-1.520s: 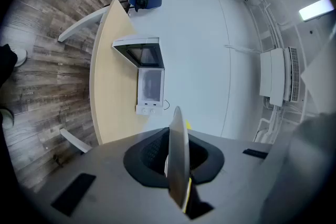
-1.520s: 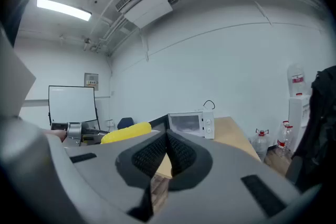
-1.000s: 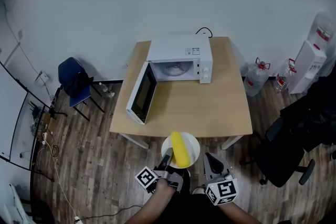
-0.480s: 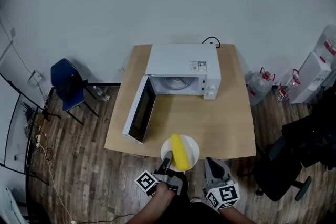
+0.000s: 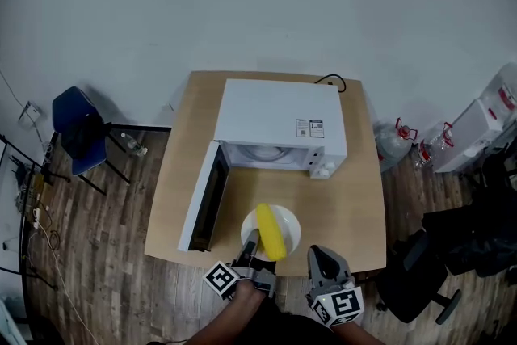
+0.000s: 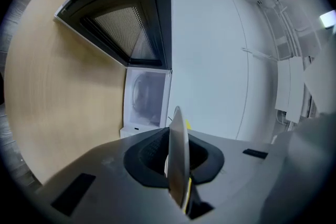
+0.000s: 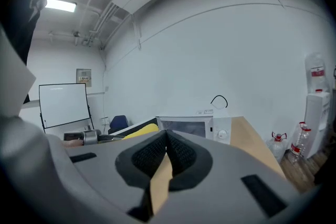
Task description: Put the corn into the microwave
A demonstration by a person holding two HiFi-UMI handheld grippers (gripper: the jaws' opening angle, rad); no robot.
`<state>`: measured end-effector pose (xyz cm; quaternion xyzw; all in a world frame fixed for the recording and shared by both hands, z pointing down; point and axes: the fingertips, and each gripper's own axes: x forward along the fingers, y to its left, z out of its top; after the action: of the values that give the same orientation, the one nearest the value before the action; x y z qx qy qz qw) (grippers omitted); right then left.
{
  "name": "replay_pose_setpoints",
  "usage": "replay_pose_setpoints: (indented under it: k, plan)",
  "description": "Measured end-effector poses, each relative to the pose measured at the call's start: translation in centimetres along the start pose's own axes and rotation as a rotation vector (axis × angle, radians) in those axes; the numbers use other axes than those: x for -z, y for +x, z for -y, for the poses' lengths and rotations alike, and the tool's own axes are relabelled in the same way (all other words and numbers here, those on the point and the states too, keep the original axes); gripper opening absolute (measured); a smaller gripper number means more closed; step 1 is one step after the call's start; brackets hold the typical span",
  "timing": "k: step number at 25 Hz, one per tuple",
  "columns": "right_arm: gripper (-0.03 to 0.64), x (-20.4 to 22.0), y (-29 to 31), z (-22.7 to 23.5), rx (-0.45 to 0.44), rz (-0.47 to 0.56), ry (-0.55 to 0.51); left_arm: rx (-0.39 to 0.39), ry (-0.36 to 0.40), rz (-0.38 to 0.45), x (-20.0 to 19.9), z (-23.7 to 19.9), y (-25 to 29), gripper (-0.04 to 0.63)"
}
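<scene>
Nearest, bottom of head view: left tool [image 5: 252,241] clamped tight on the near rim of a white plate [image 5: 289,220]; in the left gripper view the plate [image 6: 179,162] runs edge-on between the two pads, which press on it from both sides. Right tool [image 5: 316,254] just beside it, jaws brought together at the tips, nothing between them; right gripper view confirms, pads meeting at the front [image 7: 167,136] with only counter showing through the slit below. Corn [image 5: 270,232], one yellow cob, lies lengthwise on the plate, one end pointing toward the microwave; seen low and to the left in the right gripper view [image 7: 138,131]. Plate sits over the near part of the light wood counter [image 5: 355,210], cannot tell whether it touches. Just beyond it, white microwave [image 5: 275,121], mouth facing the plate, door [image 5: 202,202] swung fully out to the left, standing edge-up along the counter's left side. Left gripper view looks past the door window [image 6: 128,26] into the pale cavity [image 6: 147,96]. Black cable [image 5: 331,80] behind the microwave, at the counter's far edge. Off the counter on the wooden floor: blue chair [image 5: 73,121] to the left, black office chair [image 5: 424,262] near right, water bottles [image 5: 393,148] and a white water dispenser [image 5: 477,129] far right by the wall. Whiteboard [image 7: 63,105] in the right gripper view, far left
</scene>
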<state>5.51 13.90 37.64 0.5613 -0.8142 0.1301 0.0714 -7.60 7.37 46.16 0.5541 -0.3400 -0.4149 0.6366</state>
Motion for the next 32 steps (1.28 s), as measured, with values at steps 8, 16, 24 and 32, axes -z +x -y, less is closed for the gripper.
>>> replay_pose_setpoints:
  k: [8, 16, 24, 32]
  plan:
    - [0.06, -0.8, 5.3, 1.5, 0.041, -0.013, 0.07, 0.011, 0.002, -0.012, -4.0, -2.0, 5.9, 0.026]
    - [0.06, -0.7, 8.1, 2.6, 0.046, -0.022, 0.092, -0.006, 0.033, 0.045, -7.2, -5.7, 10.8, 0.026]
    - [0.06, 1.3, 11.2, 4.3, 0.021, -0.076, 0.087, 0.056, 0.002, 0.166, -11.2, -9.8, 15.9, 0.026]
    - [0.06, 3.0, 14.0, 5.0, -0.008, -0.123, 0.034, 0.071, 0.049, 0.211, -13.9, -13.4, 19.9, 0.028]
